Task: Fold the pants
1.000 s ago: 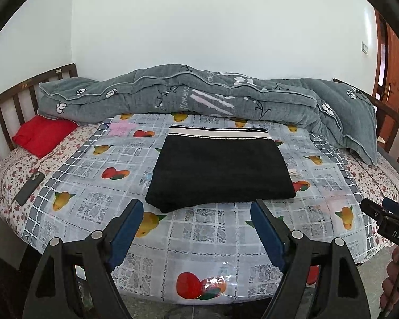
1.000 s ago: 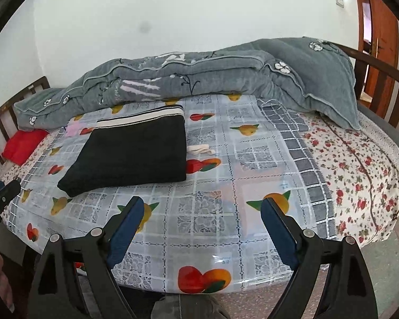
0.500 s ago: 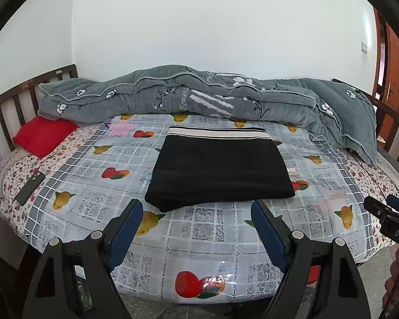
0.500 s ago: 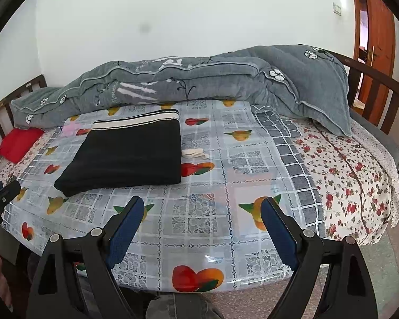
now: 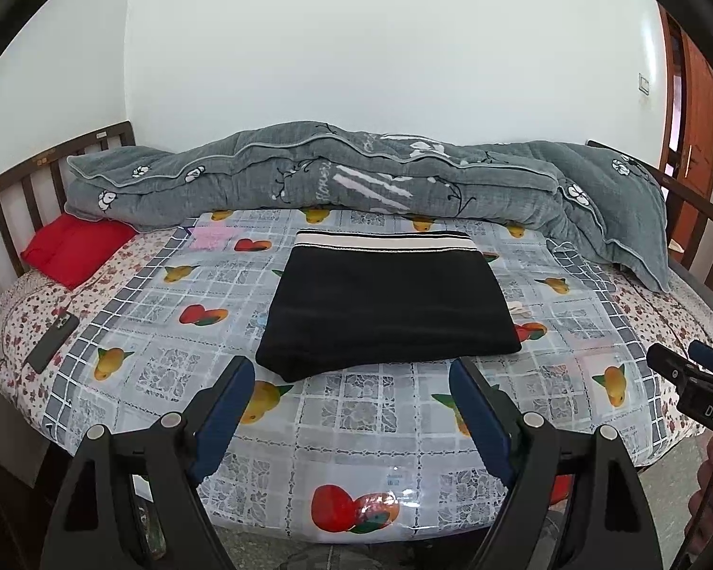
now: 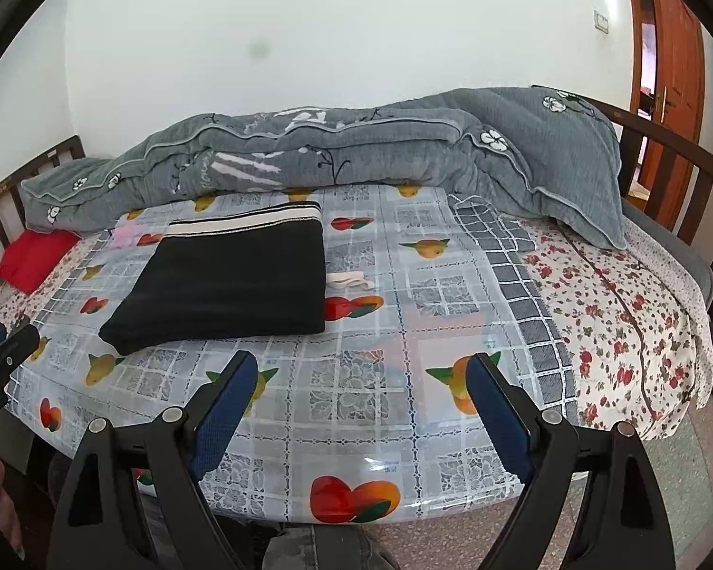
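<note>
The black pants [image 5: 385, 304] lie folded in a neat rectangle on the bed, striped waistband at the far edge. They also show in the right wrist view [image 6: 228, 280], left of centre. My left gripper [image 5: 351, 375] is open and empty, held off the bed's near edge, just short of the pants. My right gripper [image 6: 361, 375] is open and empty, to the right of the pants and back from the bed edge. The right gripper's body shows at the right edge of the left wrist view [image 5: 689, 380].
A fruit-patterned plastic sheet [image 5: 356, 408] covers the bed. A grey quilt [image 5: 356, 175] lies rolled along the far side. A red pillow [image 5: 71, 247] and a dark phone [image 5: 52, 337] lie at the left. Wooden rails [image 6: 679, 161] ring the bed. A small white strip [image 6: 349, 280] lies beside the pants.
Both grippers have drawn back and risen slightly from the bed. The pants have not moved. Both grippers stay open.
</note>
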Demonstrator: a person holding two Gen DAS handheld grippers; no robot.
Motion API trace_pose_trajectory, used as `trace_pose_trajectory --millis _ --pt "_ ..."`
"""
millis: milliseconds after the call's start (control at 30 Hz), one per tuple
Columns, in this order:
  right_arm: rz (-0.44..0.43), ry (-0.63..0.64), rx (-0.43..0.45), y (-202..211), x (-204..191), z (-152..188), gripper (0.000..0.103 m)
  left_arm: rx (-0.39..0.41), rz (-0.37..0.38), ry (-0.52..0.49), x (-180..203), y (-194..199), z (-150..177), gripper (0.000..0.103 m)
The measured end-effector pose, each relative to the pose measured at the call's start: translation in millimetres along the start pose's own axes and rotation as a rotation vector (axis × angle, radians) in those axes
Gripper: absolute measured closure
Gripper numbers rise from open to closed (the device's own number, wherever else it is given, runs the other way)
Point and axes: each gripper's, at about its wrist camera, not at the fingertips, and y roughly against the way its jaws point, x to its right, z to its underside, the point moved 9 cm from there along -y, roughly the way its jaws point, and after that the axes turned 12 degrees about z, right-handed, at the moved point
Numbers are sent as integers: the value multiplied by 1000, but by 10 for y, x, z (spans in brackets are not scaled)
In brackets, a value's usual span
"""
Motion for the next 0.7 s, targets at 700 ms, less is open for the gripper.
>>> trace_pose_trajectory --millis 700 --pt "1 -1 11 79 -20 -21 15 5 2 -2 2 29 -17 19"
